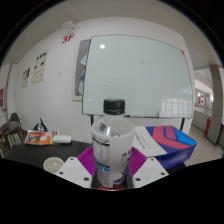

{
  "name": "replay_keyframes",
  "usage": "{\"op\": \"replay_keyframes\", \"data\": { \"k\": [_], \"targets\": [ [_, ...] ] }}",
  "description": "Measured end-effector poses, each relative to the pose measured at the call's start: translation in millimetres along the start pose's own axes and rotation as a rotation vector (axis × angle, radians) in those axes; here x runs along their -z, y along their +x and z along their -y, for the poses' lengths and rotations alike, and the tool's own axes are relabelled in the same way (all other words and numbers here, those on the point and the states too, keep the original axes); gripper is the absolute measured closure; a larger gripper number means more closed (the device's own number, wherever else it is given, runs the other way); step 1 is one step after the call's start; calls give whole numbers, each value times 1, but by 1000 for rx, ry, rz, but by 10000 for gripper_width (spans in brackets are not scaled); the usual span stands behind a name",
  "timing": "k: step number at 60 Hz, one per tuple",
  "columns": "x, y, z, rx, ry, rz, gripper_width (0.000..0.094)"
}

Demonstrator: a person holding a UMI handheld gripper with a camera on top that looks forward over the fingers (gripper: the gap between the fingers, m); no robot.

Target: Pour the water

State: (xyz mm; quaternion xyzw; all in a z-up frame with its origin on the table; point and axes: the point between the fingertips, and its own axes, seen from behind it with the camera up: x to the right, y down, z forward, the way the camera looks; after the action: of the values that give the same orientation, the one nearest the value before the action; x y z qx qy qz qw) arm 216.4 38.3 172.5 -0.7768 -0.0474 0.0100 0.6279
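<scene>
A clear plastic water bottle (109, 140) with a black cap and a white-and-blue label stands upright between my fingers. My gripper (110, 165) is shut on the bottle, the magenta pads (91, 159) pressing on its lower body from both sides. The bottle is lifted in front of me, its cap reaching up before the whiteboard. Its base is hidden between the fingers.
A dark table (45, 155) lies to the left with a book (42, 138) and papers on it. A blue, white and red box (165, 142) sits to the right. A large whiteboard (135, 75) hangs on the wall behind.
</scene>
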Motion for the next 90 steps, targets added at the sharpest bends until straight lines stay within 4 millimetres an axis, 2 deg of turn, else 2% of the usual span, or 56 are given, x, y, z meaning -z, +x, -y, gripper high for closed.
{"op": "replay_keyframes", "data": {
  "k": [2,10,18,19,24,32,36,39,43,50,55,67,78,85,90],
  "targets": [
    [-3,-5,-14,2,-12,-3,549],
    [-22,-4,-66,-29,-65,8,549],
    [-24,-2,-108,-17,-126,10,545],
    [-24,-2,-102,-14,-88,11,542],
    [-22,-1,-104,2,-76,16,525],
    [-22,1,-108,7,-117,20,365],
    [-19,2,-118,43,-178,8,68],
    [-12,1,-120,32,-203,9,108],
    [1,-1,-112,7,-212,24,86],
    [33,0,-92,20,-210,2,98],
    [66,0,-78,20,-210,-27,97],
    [170,-11,-47,-4,-211,-138,92],
    [267,-43,-41,26,-233,-185,91],
    [310,-59,-45,40,-250,-191,93],
    [331,-67,-51,30,-263,-194,91]
  ]
}}
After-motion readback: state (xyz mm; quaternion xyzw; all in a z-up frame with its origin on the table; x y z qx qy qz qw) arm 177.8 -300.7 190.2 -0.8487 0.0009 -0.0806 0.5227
